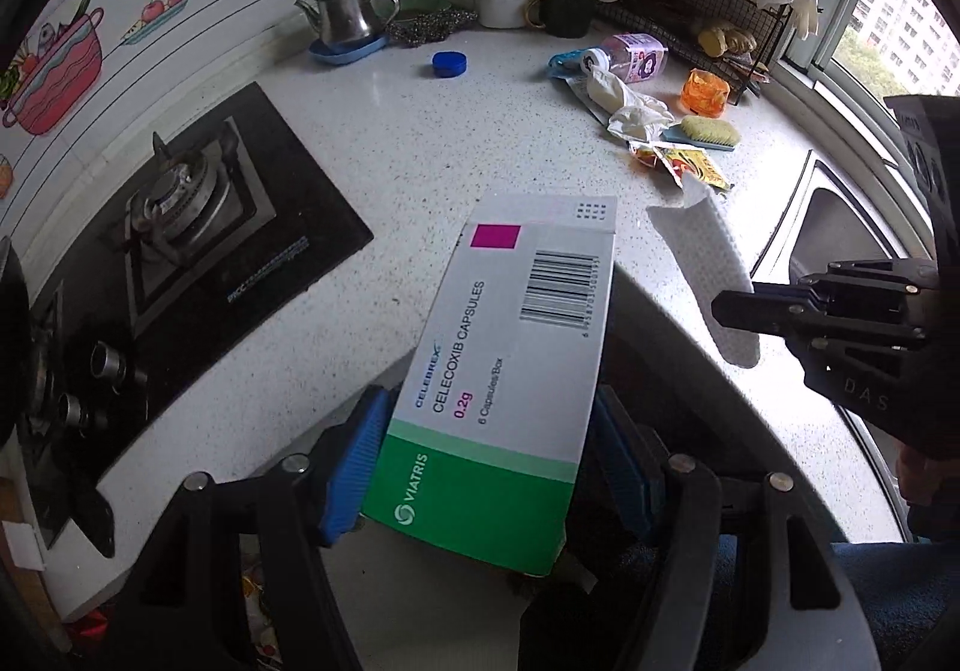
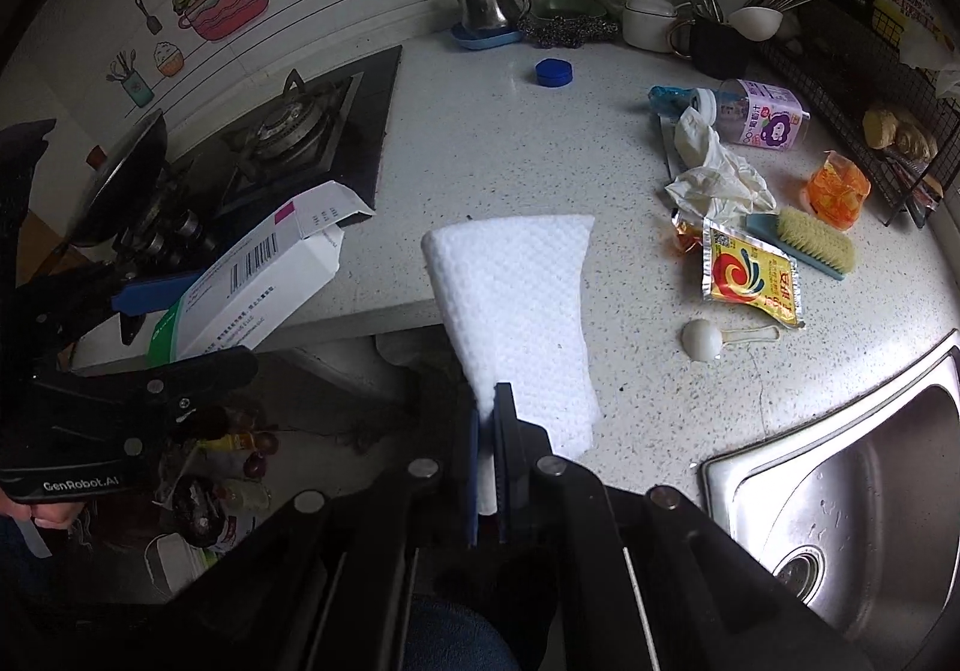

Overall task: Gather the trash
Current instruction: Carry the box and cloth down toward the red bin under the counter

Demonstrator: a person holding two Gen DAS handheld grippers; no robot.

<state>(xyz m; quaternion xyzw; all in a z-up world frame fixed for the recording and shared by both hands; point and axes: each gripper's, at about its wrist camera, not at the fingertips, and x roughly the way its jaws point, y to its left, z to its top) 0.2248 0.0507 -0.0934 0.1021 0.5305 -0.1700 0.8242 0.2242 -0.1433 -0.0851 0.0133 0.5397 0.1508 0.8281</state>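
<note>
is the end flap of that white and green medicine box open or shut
Open: in the right wrist view the white and green cardboard medicine box has its far end flap lifted, showing the hollow inside.

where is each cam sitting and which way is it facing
Left wrist: on the left gripper, facing down along its fingers over the counter and stove; shows its jaws clamping the medicine box.
Right wrist: on the right gripper, facing down toward the counter and sink; shows its jaws shut on the white paper towel.
Shared: each view shows the other gripper, the box, towel, blue cap, brush and yellow sachet.
</note>
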